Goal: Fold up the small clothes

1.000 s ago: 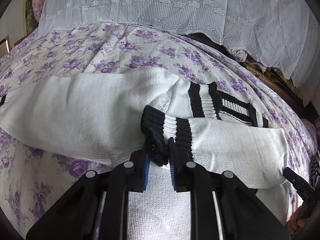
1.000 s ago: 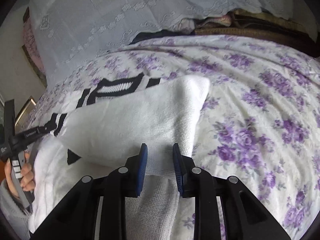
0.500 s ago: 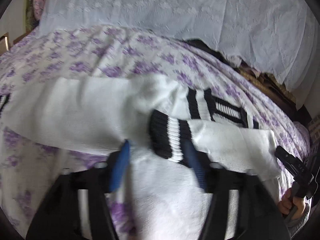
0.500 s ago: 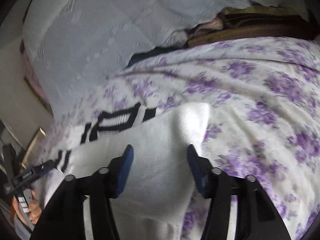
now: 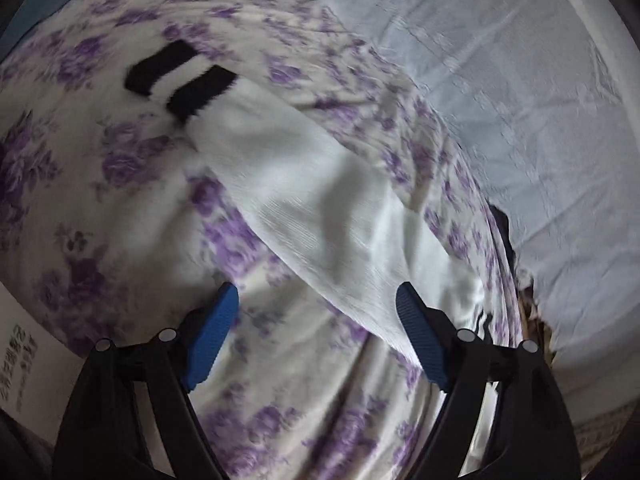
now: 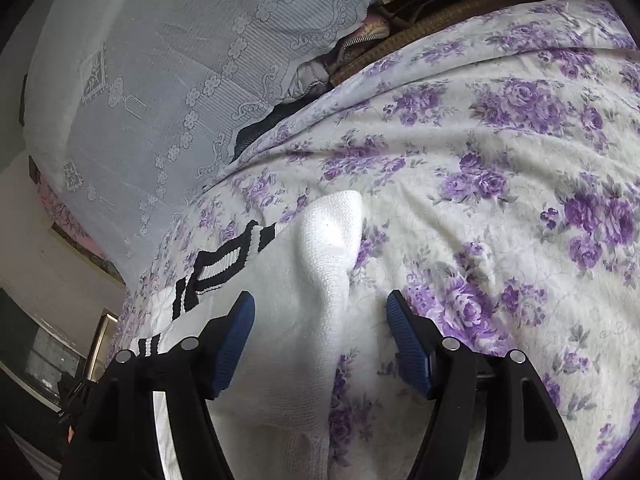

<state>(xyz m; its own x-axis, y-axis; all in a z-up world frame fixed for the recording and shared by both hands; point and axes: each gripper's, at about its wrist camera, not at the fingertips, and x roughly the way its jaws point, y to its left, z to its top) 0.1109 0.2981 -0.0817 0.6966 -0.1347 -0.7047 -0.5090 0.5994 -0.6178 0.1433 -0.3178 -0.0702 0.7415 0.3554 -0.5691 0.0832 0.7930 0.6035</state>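
A white knit sweater with black stripes lies on a purple-flowered bed sheet (image 5: pixel 80 184). In the left wrist view its long white sleeve (image 5: pixel 320 216) runs away up-left to a black-and-white striped cuff (image 5: pixel 180 76). My left gripper (image 5: pixel 316 320) is open and empty, above the sheet beside the sleeve's near end. In the right wrist view the folded white sweater (image 6: pixel 316 304) with its striped edge (image 6: pixel 224 264) lies between the fingers. My right gripper (image 6: pixel 320 328) is open over it, holding nothing.
A white lace cover (image 6: pixel 160 80) hangs over things behind the bed; it also shows in the left wrist view (image 5: pixel 520 100). Dark bags and clothes (image 6: pixel 400 16) sit at the back. A printed paper (image 5: pixel 20 360) lies at the left. The flowered sheet (image 6: pixel 520 200) spreads right.
Both grippers have opened: the left let go of the striped cuff, the right let go of the white fabric. The left gripper has swung left toward the outstretched sleeve.
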